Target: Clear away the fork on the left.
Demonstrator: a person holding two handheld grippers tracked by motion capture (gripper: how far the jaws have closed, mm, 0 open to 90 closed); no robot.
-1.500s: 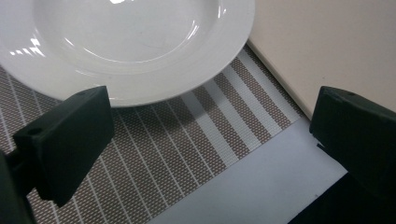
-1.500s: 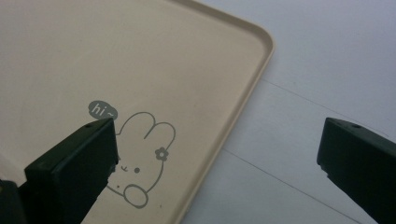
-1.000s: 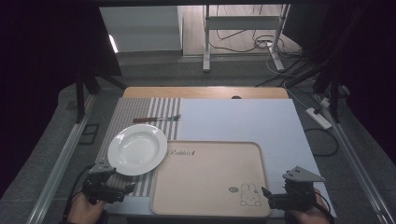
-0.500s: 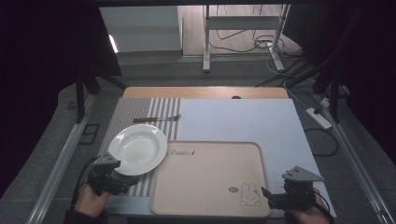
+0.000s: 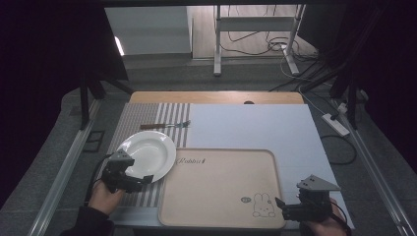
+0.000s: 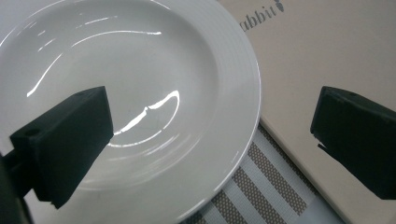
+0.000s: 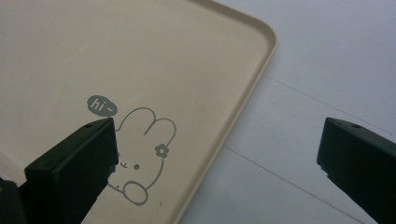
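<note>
Two grippers were in play, and over the preceding second only the left gripper (image 5: 139,181) had moved: it had advanced from the near-left corner of the beige rabbit tray (image 5: 221,189) up to the near rim of the white soup plate (image 5: 146,156), while the right gripper (image 5: 281,205) had held its station at the tray's near-right corner. This shift suggested that the plate was the object of the work and that a grasp of its rim was being prepared, probably ahead of a transfer onto the tray. The plate lay flat on the striped placemat (image 5: 162,115), just left of the tray's far-left corner and close against its edge; whether the two touched could not be told. A fork (image 5: 164,126) rested on the same mat, beyond the plate and well clear of the tray. In the left gripper view, the left gripper's jaws stood wide apart and held nothing, one jaw over the plate's bowl (image 6: 140,88) and the other over the tray (image 6: 317,60), so that the rim lay between them without evident contact. In the right gripper view, the right gripper's jaws were likewise spread wide and empty, straddling the tray's right edge (image 7: 243,105) beside the printed rabbit (image 7: 142,156), one jaw above the tray and the other above the pale table sheet (image 7: 322,70).
</note>
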